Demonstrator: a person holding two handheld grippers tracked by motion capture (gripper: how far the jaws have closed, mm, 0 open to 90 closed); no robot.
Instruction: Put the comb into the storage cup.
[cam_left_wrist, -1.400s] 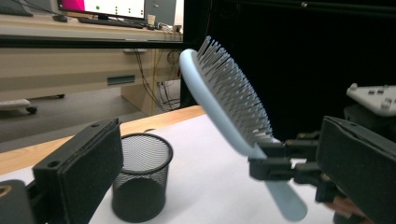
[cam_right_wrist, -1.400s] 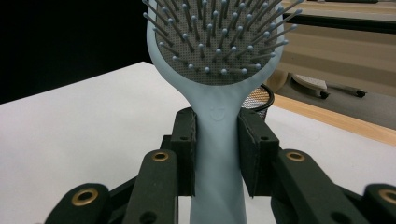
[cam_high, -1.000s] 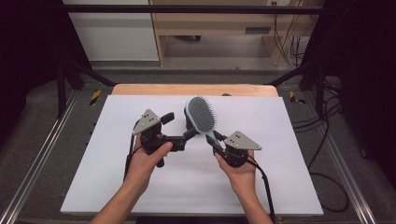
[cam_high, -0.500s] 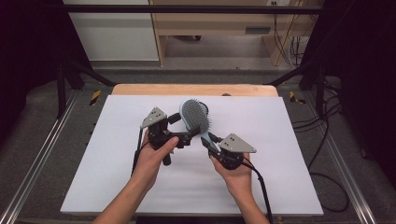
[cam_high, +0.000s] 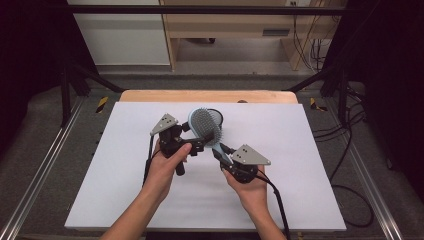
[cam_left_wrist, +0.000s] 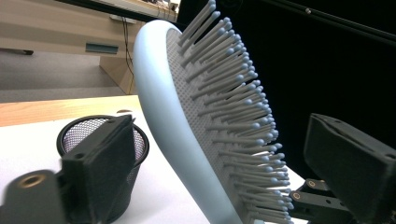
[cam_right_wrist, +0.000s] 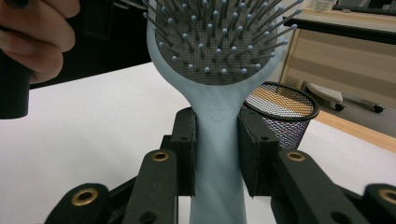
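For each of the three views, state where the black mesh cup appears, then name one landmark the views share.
High view: the black mesh cup stands on the white table behind the hairbrush head, near the centre.
Left gripper view: lower left, partly behind the near jaw.
Right gripper view: right of centre, beside the brush neck.
Shared landmark: the light blue hairbrush, just in front of the cup.

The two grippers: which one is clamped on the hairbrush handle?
The right gripper: its pads press both sides of the hairbrush handle. The left gripper has just been closing around the brush head, pads not yet touching.
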